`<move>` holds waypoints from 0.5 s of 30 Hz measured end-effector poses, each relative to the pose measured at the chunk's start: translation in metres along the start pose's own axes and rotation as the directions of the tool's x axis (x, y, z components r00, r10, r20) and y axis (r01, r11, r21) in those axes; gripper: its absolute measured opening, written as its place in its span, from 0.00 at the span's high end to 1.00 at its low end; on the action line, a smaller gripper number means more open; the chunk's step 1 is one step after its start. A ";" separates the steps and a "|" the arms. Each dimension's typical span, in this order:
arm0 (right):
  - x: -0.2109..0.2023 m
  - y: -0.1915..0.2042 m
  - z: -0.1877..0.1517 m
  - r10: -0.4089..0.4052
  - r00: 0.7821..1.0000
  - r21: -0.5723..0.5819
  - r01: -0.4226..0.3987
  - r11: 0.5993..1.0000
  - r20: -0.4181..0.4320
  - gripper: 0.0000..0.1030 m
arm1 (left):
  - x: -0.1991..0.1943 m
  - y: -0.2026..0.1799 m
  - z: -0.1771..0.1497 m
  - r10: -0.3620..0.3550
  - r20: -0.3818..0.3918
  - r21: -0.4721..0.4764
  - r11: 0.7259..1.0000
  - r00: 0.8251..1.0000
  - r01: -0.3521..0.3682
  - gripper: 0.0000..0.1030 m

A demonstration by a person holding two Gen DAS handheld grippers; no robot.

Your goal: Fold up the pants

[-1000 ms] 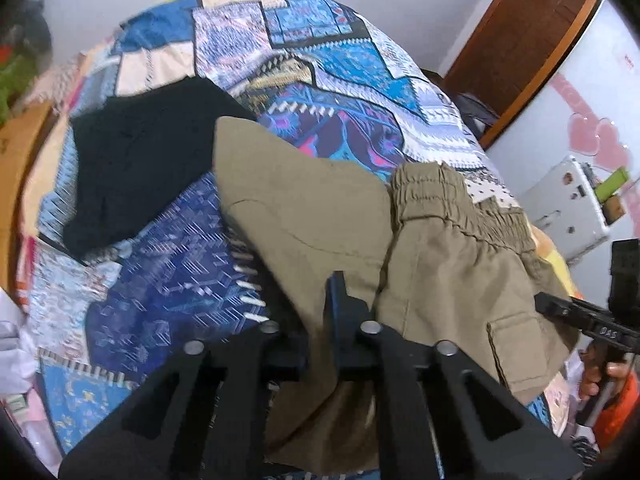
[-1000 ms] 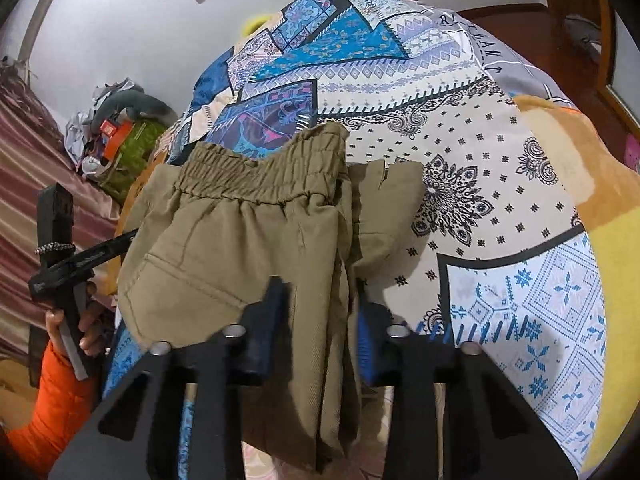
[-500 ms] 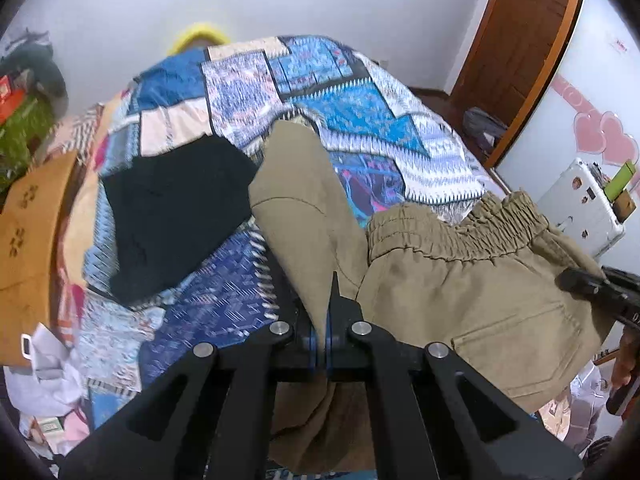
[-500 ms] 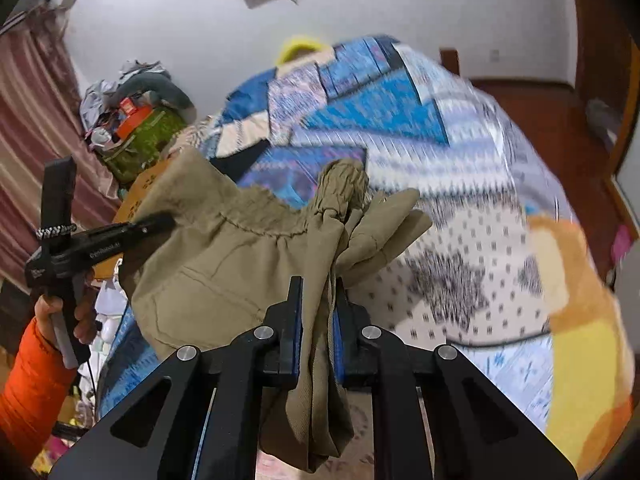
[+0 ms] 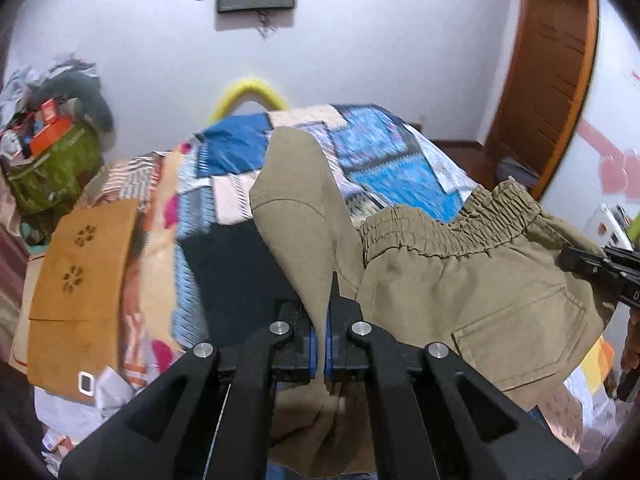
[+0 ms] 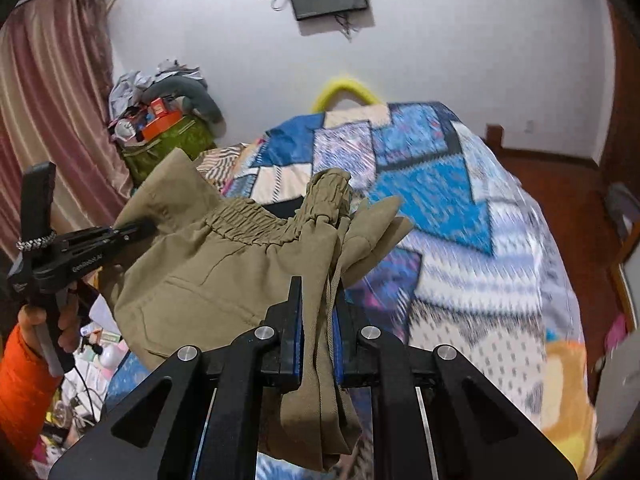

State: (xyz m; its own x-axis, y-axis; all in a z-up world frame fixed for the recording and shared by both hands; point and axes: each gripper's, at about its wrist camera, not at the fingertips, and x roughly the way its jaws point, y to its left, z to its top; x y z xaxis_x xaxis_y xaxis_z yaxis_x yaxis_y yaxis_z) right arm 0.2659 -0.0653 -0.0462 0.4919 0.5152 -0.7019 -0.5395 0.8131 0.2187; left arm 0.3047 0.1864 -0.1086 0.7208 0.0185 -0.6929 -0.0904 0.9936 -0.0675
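Observation:
Khaki pants with an elastic waistband hang in the air between my two grippers, above the bed. My left gripper is shut on a fold of the khaki cloth at one side. My right gripper is shut on a bunched thick fold of the pants at the other side. The right gripper also shows at the right edge of the left wrist view, and the left gripper at the left of the right wrist view. The lower part of the pants hangs below the jaws, out of sight.
A bed with a blue patchwork quilt lies below and ahead. A black garment lies on it. An orange wooden board and a cluttered green bag stand at the left. A wooden door is at the right.
Both grippers closed on the pants and lifted them off the bed. The views tilted up, so the wall and screen now show.

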 end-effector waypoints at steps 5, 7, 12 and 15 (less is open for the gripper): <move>0.036 0.026 0.028 0.014 1.000 -0.093 -0.012 0.996 0.019 0.90 | 0.011 0.041 0.016 0.060 0.005 -0.036 0.998 0.998 -0.060 0.98; 0.051 0.034 0.037 0.024 1.000 -0.123 -0.022 0.992 0.019 0.90 | 0.019 0.057 0.020 0.091 0.003 -0.044 0.995 0.996 -0.090 0.98; 0.101 0.050 0.060 0.029 0.999 -0.176 -0.032 0.984 -0.018 0.90 | 0.056 0.097 0.027 0.131 -0.047 -0.087 0.987 0.990 -0.134 0.98; 0.130 0.056 0.068 0.014 0.999 -0.215 -0.021 0.976 -0.032 0.90 | 0.081 0.116 0.027 0.160 -0.057 -0.103 0.981 0.985 -0.165 0.98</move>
State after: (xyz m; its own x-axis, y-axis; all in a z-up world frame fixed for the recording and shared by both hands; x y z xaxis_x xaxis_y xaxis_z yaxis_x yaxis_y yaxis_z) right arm 0.3458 0.0658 -0.0792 0.4621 0.5178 -0.7199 -0.6838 0.7250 0.0825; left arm 0.3716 0.3063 -0.1534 0.6565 0.1708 -0.7347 -0.2786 0.9601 -0.0257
